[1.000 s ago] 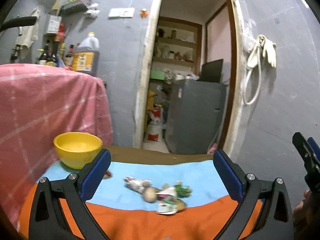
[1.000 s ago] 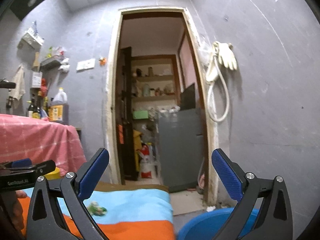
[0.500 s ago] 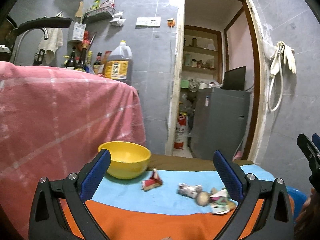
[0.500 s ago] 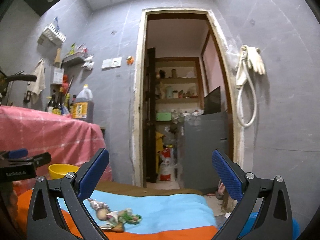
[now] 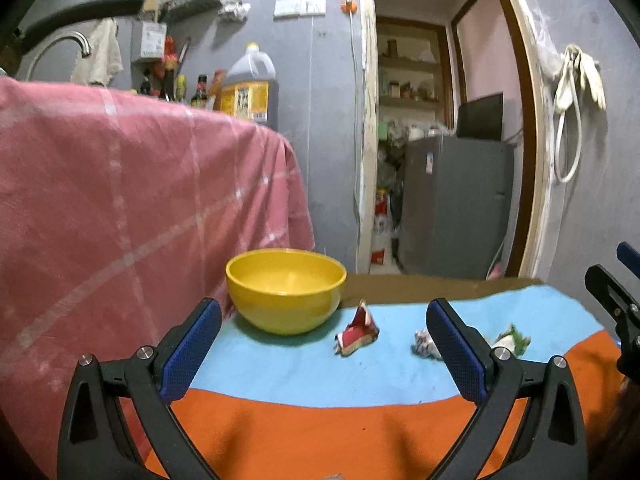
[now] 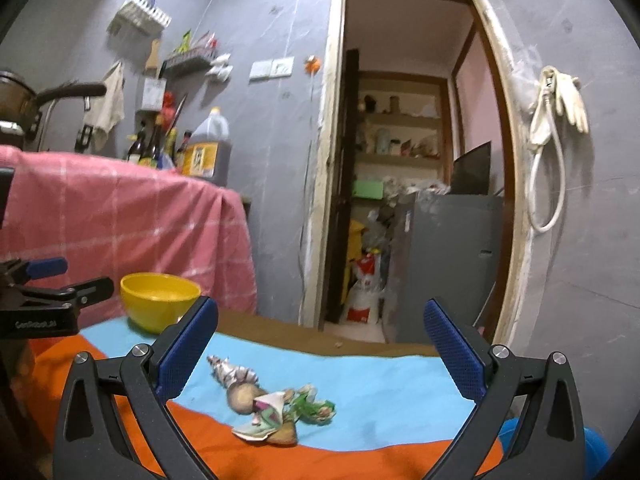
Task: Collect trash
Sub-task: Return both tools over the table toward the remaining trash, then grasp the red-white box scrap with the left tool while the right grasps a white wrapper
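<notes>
The left gripper (image 5: 324, 344) and the right gripper (image 6: 320, 344) are both gaping wide, holding nothing. Just ahead, crumpled wrappers (image 6: 276, 408) are lying on the blue strip of the table cloth (image 6: 380, 392), near its orange front edge; a red scrap (image 5: 357, 330) is sitting beside the yellow bowl (image 5: 286, 290). They are looking light, soft and crushable, so pinching a raised fold should be holding best.

The left claw (image 5: 324, 344) hides part of a crumpled wrapper (image 5: 423, 343).
</notes>
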Motion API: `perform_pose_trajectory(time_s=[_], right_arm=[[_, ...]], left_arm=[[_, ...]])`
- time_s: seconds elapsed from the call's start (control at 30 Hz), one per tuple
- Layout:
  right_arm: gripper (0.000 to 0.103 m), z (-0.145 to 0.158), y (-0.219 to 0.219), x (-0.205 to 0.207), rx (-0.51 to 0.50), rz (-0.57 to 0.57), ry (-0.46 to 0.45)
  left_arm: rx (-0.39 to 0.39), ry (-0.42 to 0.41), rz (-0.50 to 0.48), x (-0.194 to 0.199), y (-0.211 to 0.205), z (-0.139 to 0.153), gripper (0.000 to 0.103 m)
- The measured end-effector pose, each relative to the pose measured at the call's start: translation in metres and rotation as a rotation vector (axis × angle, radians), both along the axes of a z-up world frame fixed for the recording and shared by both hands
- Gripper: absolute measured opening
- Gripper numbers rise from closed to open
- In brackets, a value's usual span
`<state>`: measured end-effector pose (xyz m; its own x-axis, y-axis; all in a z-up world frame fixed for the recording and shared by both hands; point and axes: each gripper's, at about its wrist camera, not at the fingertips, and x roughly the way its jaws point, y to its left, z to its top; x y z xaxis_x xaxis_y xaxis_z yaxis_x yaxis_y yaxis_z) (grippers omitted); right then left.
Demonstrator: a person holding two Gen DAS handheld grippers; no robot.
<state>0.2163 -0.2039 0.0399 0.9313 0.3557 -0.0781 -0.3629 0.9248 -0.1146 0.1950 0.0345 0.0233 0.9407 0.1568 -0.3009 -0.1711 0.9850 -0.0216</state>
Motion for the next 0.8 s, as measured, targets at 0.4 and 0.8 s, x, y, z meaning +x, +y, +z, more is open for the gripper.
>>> perform_pose_trajectory(time_s=[0.4, 0.8], right_arm=[[0.103, -0.022, 0.016, 0.043, -0.06, 0.042, 0.275], [0.074, -0.044, 0.026, 0.075, -0.107, 0.101, 0.498]], left_arm=[[-0.095, 0.24, -0.066, 0.05, 0.012, -0.027, 0.1], [-0.172, 0.361, -0.136, 0.096, 0.018, -0.04, 0.075]])
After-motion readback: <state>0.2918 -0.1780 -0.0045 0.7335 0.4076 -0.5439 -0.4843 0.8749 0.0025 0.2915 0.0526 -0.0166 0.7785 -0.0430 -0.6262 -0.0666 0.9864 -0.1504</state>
